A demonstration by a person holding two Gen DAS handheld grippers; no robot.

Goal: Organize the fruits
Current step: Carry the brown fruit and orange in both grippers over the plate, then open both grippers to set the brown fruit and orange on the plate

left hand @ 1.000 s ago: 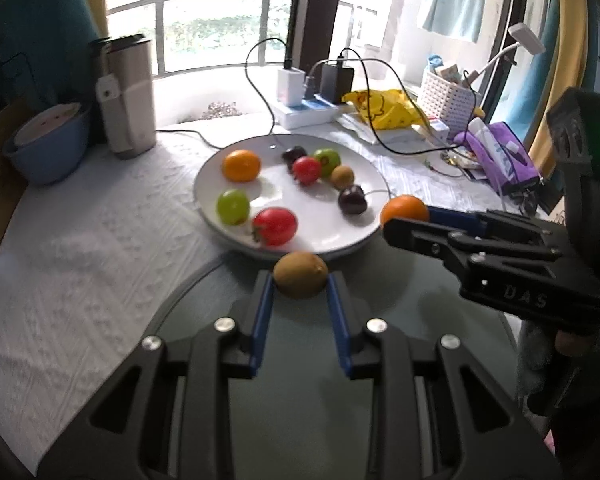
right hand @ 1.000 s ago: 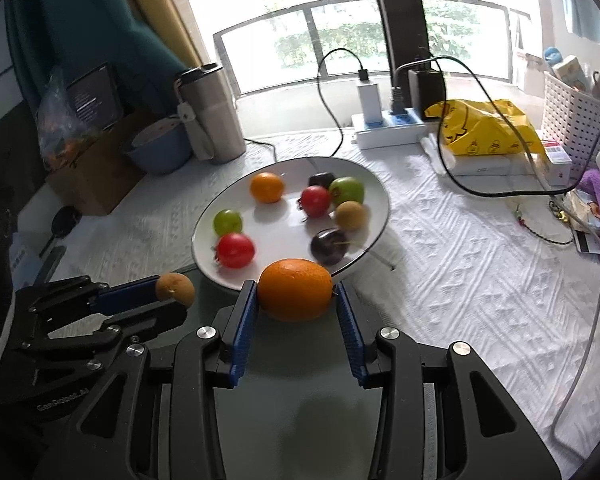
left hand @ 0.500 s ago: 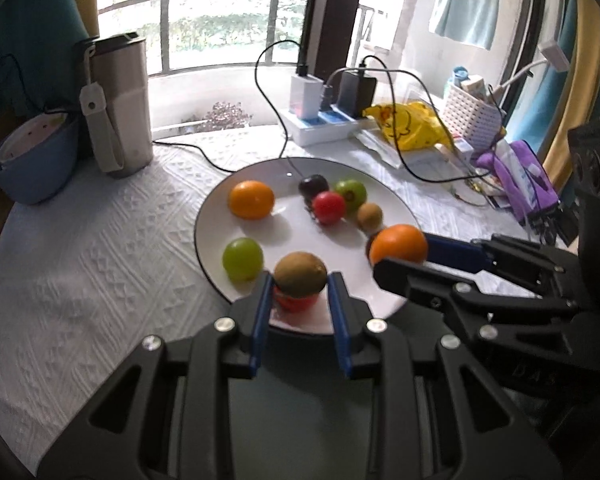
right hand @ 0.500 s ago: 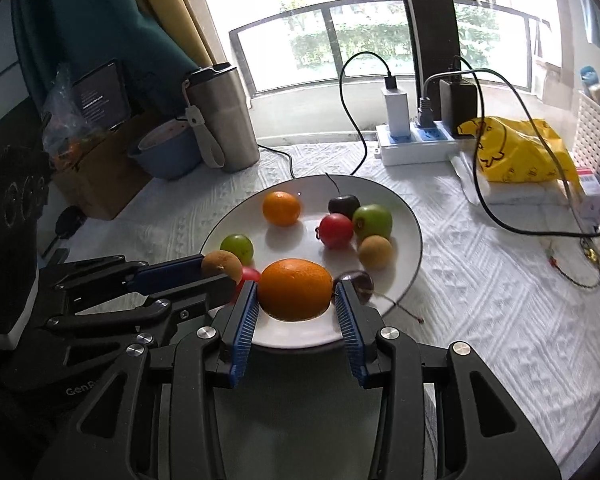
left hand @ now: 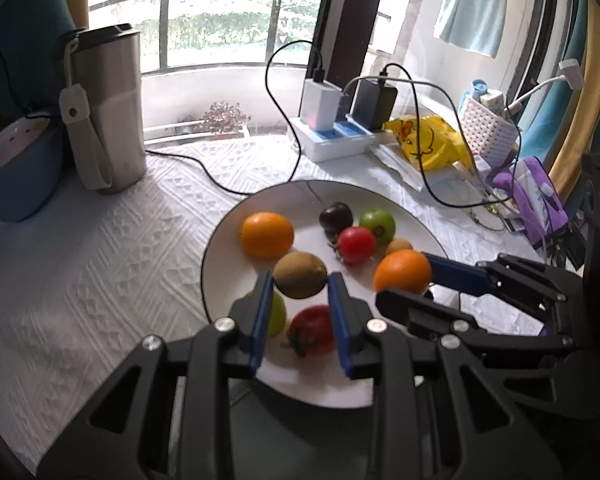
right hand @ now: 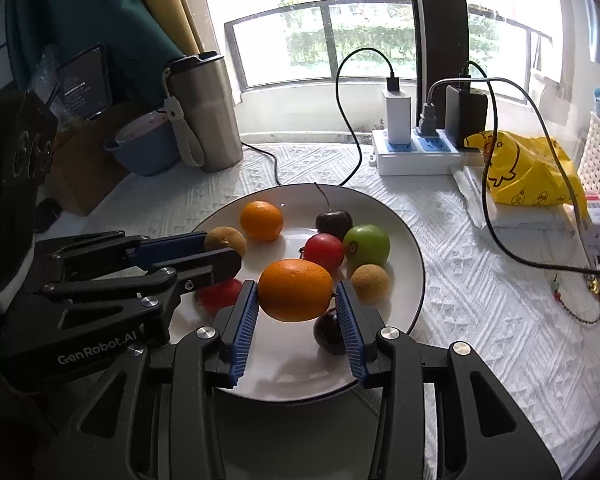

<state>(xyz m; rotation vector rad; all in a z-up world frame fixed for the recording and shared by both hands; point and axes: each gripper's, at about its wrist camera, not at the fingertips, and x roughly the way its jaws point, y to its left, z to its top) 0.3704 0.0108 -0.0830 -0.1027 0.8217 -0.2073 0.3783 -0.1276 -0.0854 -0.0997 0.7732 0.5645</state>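
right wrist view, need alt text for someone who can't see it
The right gripper holds an orange over a white plate of small fruit on a white cloth. At left, the left gripper holds a brown kiwi over the same plate.

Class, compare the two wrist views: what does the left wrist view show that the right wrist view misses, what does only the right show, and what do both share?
Only the left wrist view: a light blue towel hanging outside, a white lamp head, and a purple pouch.
Only the right wrist view: a dark tablet screen leaning at the back left.
Both: the white plate of fruit, the steel tumbler, the power strip, the yellow bag, the left gripper holding the kiwi, and the right gripper holding the orange.
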